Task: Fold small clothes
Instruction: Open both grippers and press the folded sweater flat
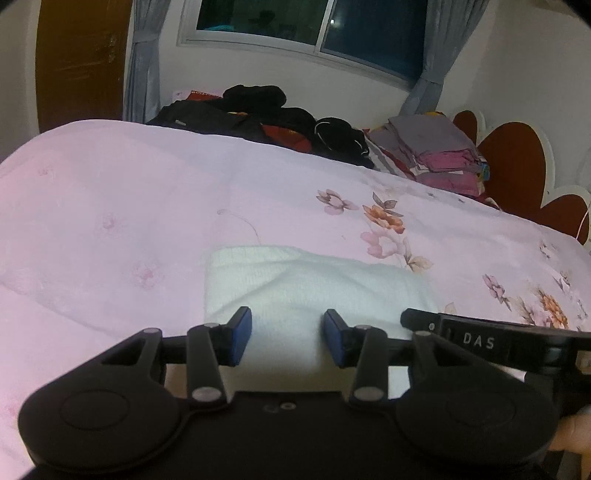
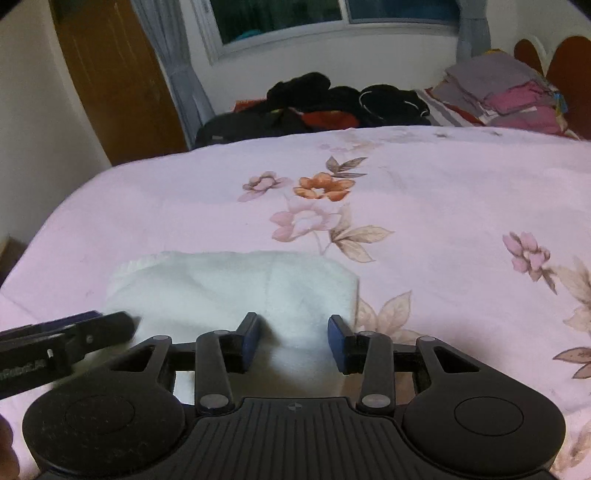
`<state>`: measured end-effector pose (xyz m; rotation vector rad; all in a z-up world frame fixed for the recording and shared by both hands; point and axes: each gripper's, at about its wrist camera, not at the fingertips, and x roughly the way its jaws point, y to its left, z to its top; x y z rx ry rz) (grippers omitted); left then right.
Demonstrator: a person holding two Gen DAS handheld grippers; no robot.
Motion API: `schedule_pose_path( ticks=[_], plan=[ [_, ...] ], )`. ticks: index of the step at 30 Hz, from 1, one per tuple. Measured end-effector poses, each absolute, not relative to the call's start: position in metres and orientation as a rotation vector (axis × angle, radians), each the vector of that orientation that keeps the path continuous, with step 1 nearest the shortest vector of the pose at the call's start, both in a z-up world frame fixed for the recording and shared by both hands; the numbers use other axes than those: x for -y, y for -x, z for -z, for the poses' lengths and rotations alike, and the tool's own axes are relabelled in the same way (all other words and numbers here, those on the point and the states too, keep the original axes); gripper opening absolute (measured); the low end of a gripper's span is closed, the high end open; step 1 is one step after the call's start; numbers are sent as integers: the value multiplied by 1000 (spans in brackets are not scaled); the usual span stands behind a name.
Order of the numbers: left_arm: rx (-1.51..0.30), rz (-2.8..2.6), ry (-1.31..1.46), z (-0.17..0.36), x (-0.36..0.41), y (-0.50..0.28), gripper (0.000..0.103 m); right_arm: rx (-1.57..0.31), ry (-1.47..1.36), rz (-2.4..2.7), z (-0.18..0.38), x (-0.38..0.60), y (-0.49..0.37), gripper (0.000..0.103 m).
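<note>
A small white knitted garment [image 1: 295, 284] lies flat on the pink floral bedspread [image 1: 110, 206], folded into a rough rectangle. It also shows in the right wrist view [image 2: 229, 284]. My left gripper [image 1: 288, 338] is open, its blue pads over the garment's near edge, nothing between them. My right gripper [image 2: 293, 341] is open over the garment's near right part, also empty. The right gripper's side shows at the right of the left wrist view [image 1: 480, 338]; the left gripper shows at the left of the right wrist view [image 2: 70, 332].
A heap of dark clothes and bags [image 1: 266, 118] lies at the far edge of the bed. A stack of folded grey and pink clothes [image 1: 439, 155] sits by the red headboard [image 1: 517, 162]. A wooden door [image 2: 110, 74] and a curtained window [image 2: 295, 18] are beyond.
</note>
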<state>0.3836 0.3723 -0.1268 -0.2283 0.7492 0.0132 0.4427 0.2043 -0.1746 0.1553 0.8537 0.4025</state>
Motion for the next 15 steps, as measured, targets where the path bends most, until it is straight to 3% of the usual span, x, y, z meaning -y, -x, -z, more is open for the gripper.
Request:
schedule_pose_path(
  ticks=[9,15],
  plan=[
    [-738,32,205,109,-363,-317,41,-730,-109,-469,131,-193,-386,40],
    [-793,28,197,124,-351,-291,43,-778,-68,-445,145,-184,-332,40]
  ],
)
